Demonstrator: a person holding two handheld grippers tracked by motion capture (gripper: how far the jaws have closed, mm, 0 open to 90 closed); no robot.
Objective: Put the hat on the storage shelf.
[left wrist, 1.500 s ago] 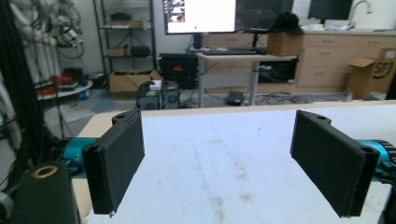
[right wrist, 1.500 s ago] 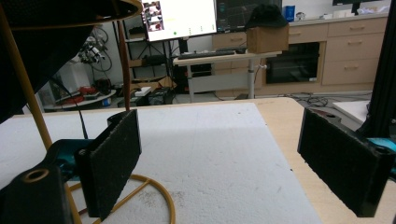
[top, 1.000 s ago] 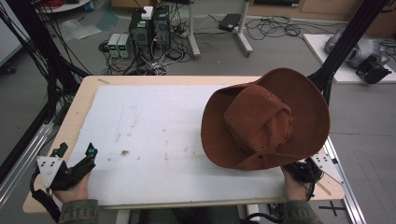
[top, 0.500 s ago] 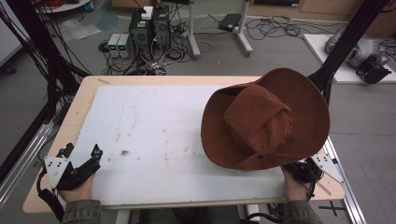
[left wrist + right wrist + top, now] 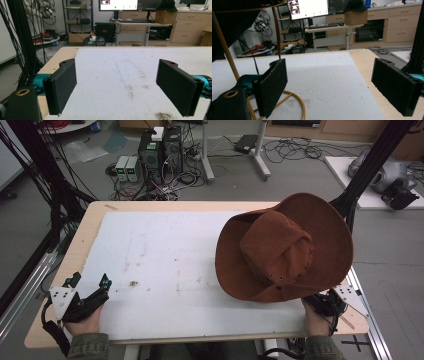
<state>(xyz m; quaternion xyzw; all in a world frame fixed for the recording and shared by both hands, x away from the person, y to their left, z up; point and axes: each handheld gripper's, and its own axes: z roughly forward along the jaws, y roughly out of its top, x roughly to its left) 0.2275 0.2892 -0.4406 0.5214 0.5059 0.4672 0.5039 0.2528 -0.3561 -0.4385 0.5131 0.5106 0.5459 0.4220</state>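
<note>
Brown hat on a wire stand at the right side of the table, with both grippers resting at the near edge.

The brown wide-brimmed hat sits tilted on a yellow wire stand, over the right part of the white foam sheet that covers the table; its brim reaches past the sheet's right edge. The right gripper, held in a hand at the near right corner, lies just below the brim; in the right gripper view its jaws stand wide apart with the stand's ring base beside the left jaw. The left gripper rests at the near left corner, well apart from the hat, jaws likewise spread and holding nothing over the stained foam.
</note>
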